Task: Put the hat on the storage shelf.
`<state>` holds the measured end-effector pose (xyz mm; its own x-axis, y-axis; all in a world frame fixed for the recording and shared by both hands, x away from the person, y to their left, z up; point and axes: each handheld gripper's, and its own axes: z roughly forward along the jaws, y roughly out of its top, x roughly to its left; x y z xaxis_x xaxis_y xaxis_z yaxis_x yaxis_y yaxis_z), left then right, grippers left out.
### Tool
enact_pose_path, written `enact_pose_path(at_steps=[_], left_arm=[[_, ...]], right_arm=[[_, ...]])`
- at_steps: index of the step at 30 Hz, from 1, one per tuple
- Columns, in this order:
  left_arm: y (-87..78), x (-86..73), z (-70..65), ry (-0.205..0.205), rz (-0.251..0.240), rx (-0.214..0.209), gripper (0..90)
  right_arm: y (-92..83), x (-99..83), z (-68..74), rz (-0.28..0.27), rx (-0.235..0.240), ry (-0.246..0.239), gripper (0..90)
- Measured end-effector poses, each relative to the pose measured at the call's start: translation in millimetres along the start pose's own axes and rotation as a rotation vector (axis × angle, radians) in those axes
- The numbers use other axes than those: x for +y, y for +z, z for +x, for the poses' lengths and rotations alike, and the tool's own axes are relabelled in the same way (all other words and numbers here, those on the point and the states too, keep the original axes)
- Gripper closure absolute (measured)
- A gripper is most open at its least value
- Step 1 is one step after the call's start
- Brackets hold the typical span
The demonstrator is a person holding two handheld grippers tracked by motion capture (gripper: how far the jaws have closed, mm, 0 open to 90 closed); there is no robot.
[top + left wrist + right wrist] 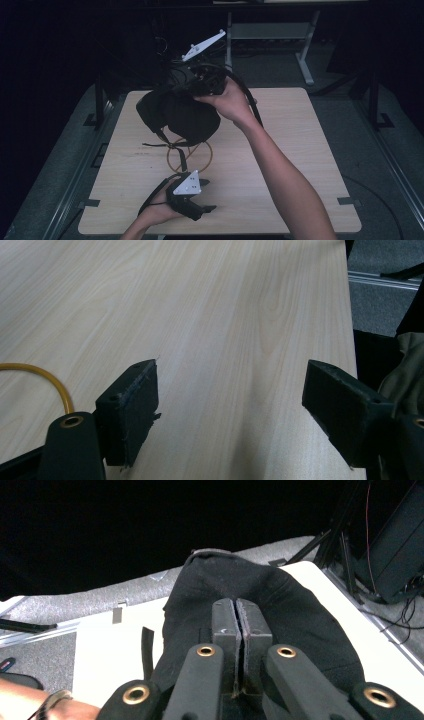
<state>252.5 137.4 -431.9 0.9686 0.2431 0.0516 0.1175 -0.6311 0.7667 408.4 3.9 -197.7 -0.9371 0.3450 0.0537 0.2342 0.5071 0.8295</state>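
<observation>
Black cloth bag (pixel 180 115) hangs lifted over the bench (pixel 280 165) toward its eleven o'clock part, pinched by the right hand-held gripper (pixel 235 630), whose jaws are pressed together on the fabric. Its straps trail down to the wood, where a yellow cord loop (pixel 187 157) lies just below it near the centre. Toward six o'clock the left hand-held gripper (pixel 192 202) rests low by the near edge, jaws spread wide with nothing between them. Bare pale wood stretches from three to five o'clock. Beyond the twelve o'clock edge stands a grey metal frame (pixel 300 45) on dark floor.
</observation>
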Motion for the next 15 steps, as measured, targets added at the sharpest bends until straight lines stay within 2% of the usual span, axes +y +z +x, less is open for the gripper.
enact_pose_path(at_steps=[1,5,7,8,10,11,13,15], left_arm=[[0.1,-0.1,-0.1,0.0,0.001,-0.002,22.7],[1.5,0.4,0.2,-0.002,0.006,-0.017,23.6],[1.9,0.8,0.2,-0.003,0.004,-0.019,23.6],[2.4,1.3,-0.3,-0.007,0.0,-0.019,23.6],[1.1,1.4,-1.8,-0.004,-0.001,-0.017,23.6],[1.1,1.4,-1.8,-0.004,-0.001,-0.017,23.6],[-0.3,0.7,-2.8,-0.006,-0.008,-0.007,23.5],[-1.6,0.7,-2.9,-0.006,-0.009,-0.004,23.5]], right_arm=[[0.0,0.0,0.0,0.0,0.0,0.0,87.8],[19.0,-2.9,-2.0,0.033,0.005,0.023,87.1],[22.2,-2.7,-3.3,0.01,0.009,0.039,85.8],[24.2,-2.8,-3.4,0.002,0.014,0.05,82.5],[25.9,-3.7,-2.6,0.0,-0.006,0.048,67.1],[25.9,-3.7,-2.6,0.0,-0.006,0.048,67.1],[24.0,-6.1,1.6,-0.006,-0.033,0.044,54.6],[22.6,-7.0,2.4,-0.013,-0.045,0.037,52.8]])
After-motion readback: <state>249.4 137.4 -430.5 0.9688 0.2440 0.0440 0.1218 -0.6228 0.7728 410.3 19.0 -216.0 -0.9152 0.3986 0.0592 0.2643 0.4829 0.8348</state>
